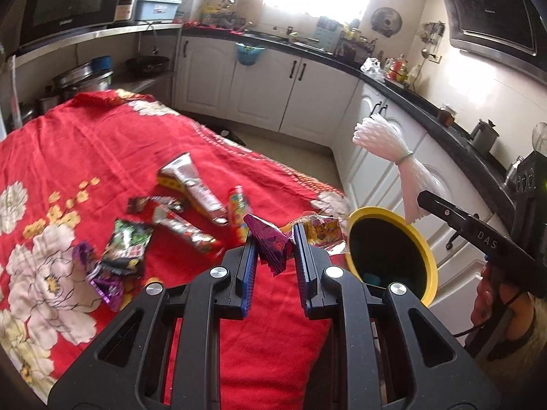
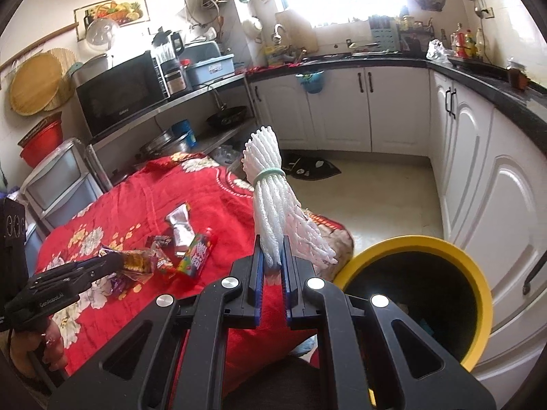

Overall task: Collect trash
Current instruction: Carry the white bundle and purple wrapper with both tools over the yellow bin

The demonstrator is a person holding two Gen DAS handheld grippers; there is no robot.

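The left gripper [image 1: 273, 239] pinches a purple wrapper [image 1: 271, 247] above the red cloth [image 1: 102, 143], the right gripper [image 2: 273, 256] clamps a white foam net [image 2: 273, 212] beside the yellow-rimmed bin [image 2: 478, 273], and more wrappers [image 1: 184, 229] lie on the cloth beyond.

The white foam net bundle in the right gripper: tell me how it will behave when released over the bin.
The white foam net bundle looks light for its bulk, so it may drift rather than drop straight. It stands up above the right gripper, so it seems springy, not limp. Its green band should keep it together as it falls toward the yellow bin.
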